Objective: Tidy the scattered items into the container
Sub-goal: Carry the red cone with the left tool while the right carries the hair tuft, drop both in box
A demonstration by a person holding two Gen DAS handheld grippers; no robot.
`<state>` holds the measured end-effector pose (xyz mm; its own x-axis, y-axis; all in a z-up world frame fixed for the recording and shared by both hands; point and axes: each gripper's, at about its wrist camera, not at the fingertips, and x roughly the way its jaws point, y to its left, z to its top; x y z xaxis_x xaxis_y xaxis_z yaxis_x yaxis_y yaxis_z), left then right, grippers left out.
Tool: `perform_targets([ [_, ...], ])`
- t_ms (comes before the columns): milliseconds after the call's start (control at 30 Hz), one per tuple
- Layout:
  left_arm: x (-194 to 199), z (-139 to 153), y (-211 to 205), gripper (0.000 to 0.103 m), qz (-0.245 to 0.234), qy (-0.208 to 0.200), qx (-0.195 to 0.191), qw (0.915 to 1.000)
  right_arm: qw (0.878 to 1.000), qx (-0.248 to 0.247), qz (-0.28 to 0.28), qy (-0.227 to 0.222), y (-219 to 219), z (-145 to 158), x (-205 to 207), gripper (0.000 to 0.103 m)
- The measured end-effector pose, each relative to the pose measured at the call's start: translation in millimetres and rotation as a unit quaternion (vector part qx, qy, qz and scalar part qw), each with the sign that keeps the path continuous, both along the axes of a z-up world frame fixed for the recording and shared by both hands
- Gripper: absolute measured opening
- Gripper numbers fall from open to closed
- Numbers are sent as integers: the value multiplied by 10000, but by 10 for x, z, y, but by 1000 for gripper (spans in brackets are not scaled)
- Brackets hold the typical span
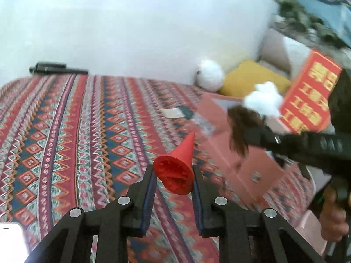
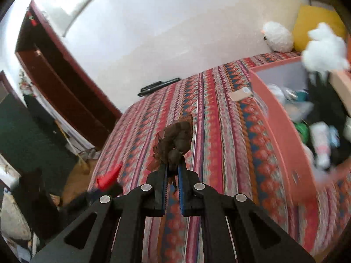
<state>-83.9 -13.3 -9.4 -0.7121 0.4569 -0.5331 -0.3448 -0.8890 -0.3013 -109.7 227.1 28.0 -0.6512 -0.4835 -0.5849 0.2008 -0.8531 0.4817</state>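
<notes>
My left gripper (image 1: 173, 171) is shut on a small red cone (image 1: 177, 166), held above the patterned bedspread (image 1: 76, 131). The same red cone (image 2: 108, 178) appears low at the left of the right wrist view. My right gripper (image 2: 172, 166) is shut on a brown gauzy scrunchie (image 2: 175, 141), which shows as a brown blur (image 1: 240, 127) beside the pink box in the left wrist view. The pink box (image 2: 278, 118) stands open on the bed at the right, with several mixed items inside. Its near wall (image 1: 248, 162) lies right of the cone.
A white plush toy (image 1: 210, 75) and a yellow cushion (image 1: 250, 79) sit by the wall. A fluffy white item (image 2: 324, 50) hangs over the box. A red carton with gold print (image 1: 309, 94) is at the right. A black device (image 1: 50, 67) lies at the bed's far edge.
</notes>
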Motion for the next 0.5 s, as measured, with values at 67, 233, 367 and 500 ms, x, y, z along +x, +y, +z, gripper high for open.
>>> perform_targets([
  [67, 321, 107, 52, 24, -146, 112, -29, 9998, 9999, 94, -31, 76, 95, 36, 481, 8],
  [233, 810, 266, 387, 24, -626, 179, -1, 9979, 9996, 178, -193, 132, 387, 131, 1251, 8],
  [367, 955, 388, 814, 24, -1141, 279, -73, 9930, 9973, 240, -634, 299, 821, 337, 1594, 8],
  [500, 797, 603, 1274, 24, -1611, 388, -104, 9861, 9891, 552, -1182, 687, 1270, 643, 1711, 8],
])
